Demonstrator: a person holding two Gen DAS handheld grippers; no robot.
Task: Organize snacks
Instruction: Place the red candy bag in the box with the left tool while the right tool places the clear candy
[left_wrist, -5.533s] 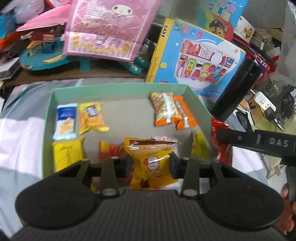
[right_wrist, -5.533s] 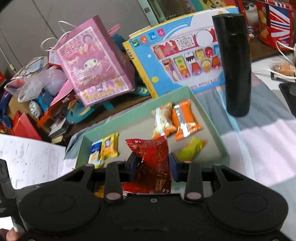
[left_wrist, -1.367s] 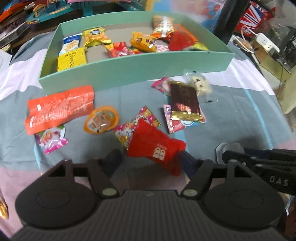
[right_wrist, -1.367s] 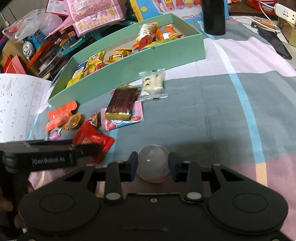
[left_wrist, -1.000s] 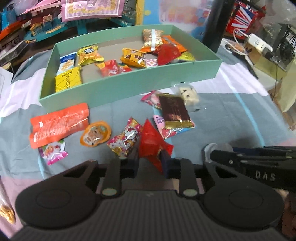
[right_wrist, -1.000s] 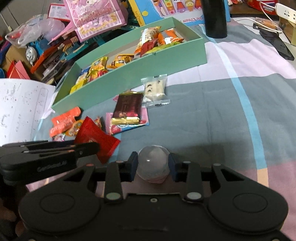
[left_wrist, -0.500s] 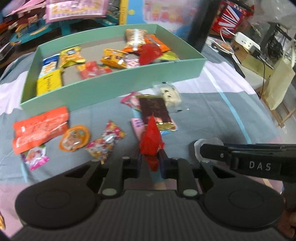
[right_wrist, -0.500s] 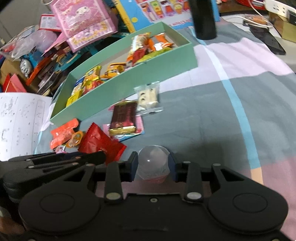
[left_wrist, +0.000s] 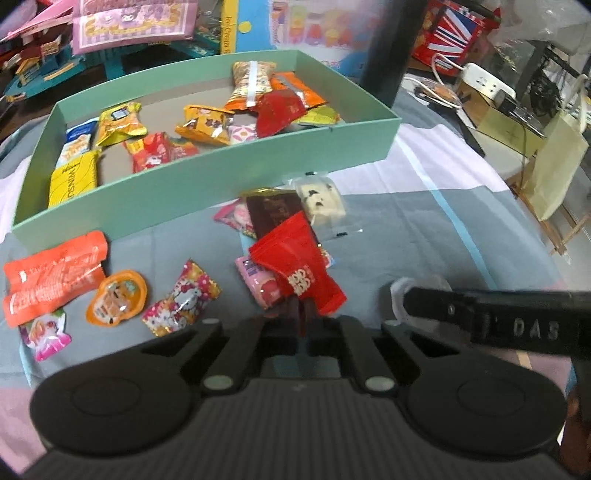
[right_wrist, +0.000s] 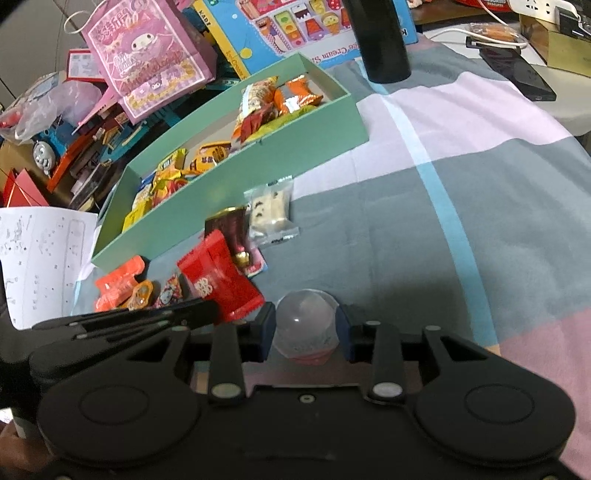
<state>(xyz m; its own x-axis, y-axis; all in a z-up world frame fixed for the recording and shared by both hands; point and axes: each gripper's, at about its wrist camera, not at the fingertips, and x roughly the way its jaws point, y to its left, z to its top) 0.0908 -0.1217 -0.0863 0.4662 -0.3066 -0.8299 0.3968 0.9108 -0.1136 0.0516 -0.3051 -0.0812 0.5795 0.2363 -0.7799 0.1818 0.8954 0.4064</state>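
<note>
One red packet (left_wrist: 299, 267) pinched by left gripper (left_wrist: 301, 321) (jaws just closing); one clear capsule (right_wrist: 306, 328) clamped in right gripper (right_wrist: 306, 334); one green box (left_wrist: 207, 192).

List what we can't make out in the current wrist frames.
- Left wrist view: lower edge of the red packet, hidden between the left hand-held gripper fingers.
- Left wrist view: clear capsule, mostly covered by the right hand-held gripper's finger.
- Right wrist view: capsule's contents, blurred by its cloudy dome.
- Both views: print on snacks in the green box, too small.
- Right wrist view: box floor, hidden behind its near wall.
</note>
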